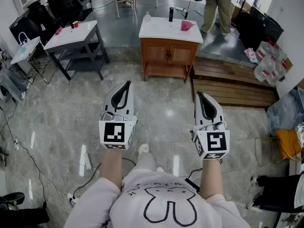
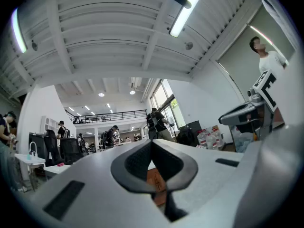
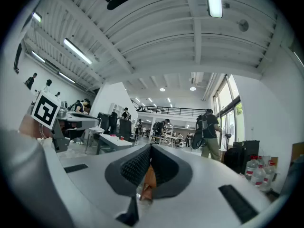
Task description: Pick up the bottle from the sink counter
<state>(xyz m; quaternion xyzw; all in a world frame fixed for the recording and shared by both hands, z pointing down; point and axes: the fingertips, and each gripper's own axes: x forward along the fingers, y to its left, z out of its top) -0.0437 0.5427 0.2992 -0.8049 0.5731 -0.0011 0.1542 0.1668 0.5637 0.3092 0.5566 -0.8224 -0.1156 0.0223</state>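
The sink counter (image 1: 161, 31), a white top on a wooden cabinet, stands far ahead across the floor. A small pale bottle (image 1: 147, 17) sits at its back left, a tall black object (image 1: 171, 14) at the back middle, and a pink thing (image 1: 186, 26) to the right. I hold both grippers at waist height over the tiled floor, well short of the counter. The left gripper (image 1: 127, 83) and the right gripper (image 1: 199, 94) are both shut with nothing in them. In the gripper views the left gripper (image 2: 152, 142) and the right gripper (image 3: 151, 147) have their jaws closed together, with brown cabinet wood showing behind.
A grey table (image 1: 76, 34) stands at the left. A low wooden platform (image 1: 230, 82) lies right of the counter, with large water bottles (image 1: 268, 61) beyond it. A person (image 1: 218, 8) stands behind the counter. Cables (image 1: 28, 156) trail over the floor at the left.
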